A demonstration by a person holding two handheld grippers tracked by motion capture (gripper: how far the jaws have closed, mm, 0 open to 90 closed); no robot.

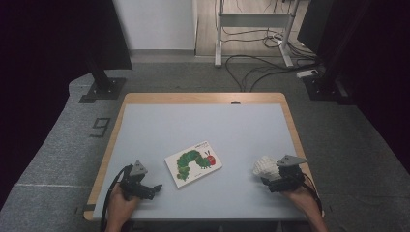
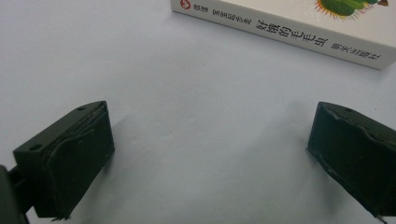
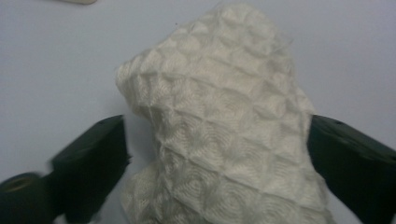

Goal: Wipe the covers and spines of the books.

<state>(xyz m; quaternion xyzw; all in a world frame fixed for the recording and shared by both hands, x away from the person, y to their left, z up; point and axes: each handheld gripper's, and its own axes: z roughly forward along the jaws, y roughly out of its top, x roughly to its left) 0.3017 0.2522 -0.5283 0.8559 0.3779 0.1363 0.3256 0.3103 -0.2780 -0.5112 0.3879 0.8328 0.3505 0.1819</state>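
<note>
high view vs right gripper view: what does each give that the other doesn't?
High view alone: the caterpillar picture book lying flat mid-table, the left gripper with nothing between its jaws, the table's wooden edge, and floor cables behind. Right gripper view alone: the cloth's quilted diamond weave, bunched up in a peak, and the jaws spread wide at either side of it, the left one apart from it. Both: the white cloth at the right gripper, on the pale grey tabletop.
</note>
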